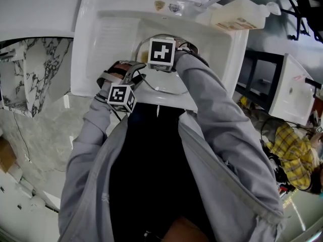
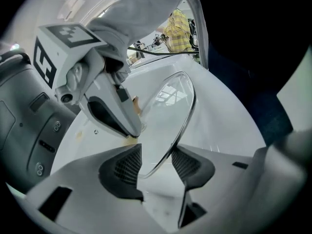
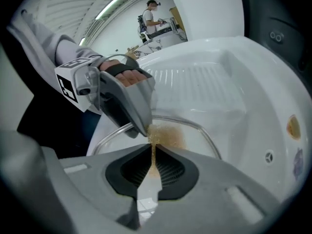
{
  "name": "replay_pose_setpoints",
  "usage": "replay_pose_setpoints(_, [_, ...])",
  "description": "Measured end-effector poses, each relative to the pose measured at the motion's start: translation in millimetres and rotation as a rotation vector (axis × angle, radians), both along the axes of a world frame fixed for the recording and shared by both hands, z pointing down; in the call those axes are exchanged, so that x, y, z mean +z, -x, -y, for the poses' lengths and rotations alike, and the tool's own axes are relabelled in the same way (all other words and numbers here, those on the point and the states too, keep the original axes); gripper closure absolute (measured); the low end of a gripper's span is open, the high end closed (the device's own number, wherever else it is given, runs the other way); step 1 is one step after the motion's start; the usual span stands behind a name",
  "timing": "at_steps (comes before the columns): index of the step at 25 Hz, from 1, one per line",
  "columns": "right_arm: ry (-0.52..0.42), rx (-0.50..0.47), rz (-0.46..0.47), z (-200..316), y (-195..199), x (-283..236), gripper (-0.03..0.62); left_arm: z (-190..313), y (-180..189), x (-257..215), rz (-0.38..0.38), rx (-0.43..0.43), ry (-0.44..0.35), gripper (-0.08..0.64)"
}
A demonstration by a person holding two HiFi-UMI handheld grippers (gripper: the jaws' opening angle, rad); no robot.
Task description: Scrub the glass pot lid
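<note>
Gripping glass lid [image 2: 173, 106] rim: left claw [image 2: 156, 155] | right claw [image 3: 153, 152] pinching thin brown scrubber [image 3: 168, 134], outline blurred

One lid [image 2: 171, 112], one sponge [image 3: 166, 133], two grippers [image 2: 156, 165] [image 3: 153, 168]

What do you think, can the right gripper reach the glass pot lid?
Probably yes. The right gripper is shut on a thin brown scrub pad, and that pad touches the glass pot lid in the white sink; nothing stands between them.
</note>
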State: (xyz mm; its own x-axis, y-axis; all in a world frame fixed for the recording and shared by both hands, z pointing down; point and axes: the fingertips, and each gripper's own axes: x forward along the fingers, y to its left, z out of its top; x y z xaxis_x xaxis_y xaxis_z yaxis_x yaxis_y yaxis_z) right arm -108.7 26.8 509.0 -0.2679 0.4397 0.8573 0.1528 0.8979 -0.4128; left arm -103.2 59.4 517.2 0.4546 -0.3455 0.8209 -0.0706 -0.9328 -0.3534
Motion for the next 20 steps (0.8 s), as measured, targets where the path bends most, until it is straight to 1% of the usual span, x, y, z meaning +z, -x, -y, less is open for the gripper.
replay_pose_setpoints(2, [0.040, 0.018, -0.012, -8.1, -7.3, -5.9, 0.565, -0.4, -0.1, -0.1, 0.002, -0.002, 0.000, 0.374])
replay_pose_setpoints(4, [0.083, 0.011, -0.021, -19.7, -17.3, -12.6, 0.565, -0.6, -0.1, 0.3, 0.003, -0.011, 0.006, 0.373])
replay_pose_setpoints(7, [0.175, -0.039, 0.011, -47.0, -25.8, -27.1, 0.565, 0.9, 2.1, 3.4, 0.011, -0.031, 0.033, 0.365])
replay_pose_setpoints(10, [0.241, -0.089, 0.028, -73.3, -30.8, -37.8, 0.565, 1.8, 2.2, 5.5, 0.026, -0.020, 0.040, 0.364])
replay_pose_setpoints(13, [0.244, -0.127, 0.033, -83.9, -34.8, -40.9, 0.565, 0.3, 1.6, 8.3, 0.055, 0.002, 0.047, 0.364])
replay_pose_setpoints(15, [0.229, -0.124, 0.043, -81.4, -36.5, -41.4, 0.565, -2.2, 3.7, 9.5, 0.084, 0.005, 0.076, 0.364])
replay_pose_setpoints(17, [0.211, -0.115, 0.050, -76.2, -38.9, -41.2, 0.565, -3.1, 9.8, 6.4, 0.095, -0.016, 0.116, 0.355])
replay_pose_setpoints(20, [0.190, -0.087, 0.056, -64.4, -43.3, -38.1, 0.565, 2.8, 20.0, -4.2, 0.059, -0.087, 0.157, 0.354])
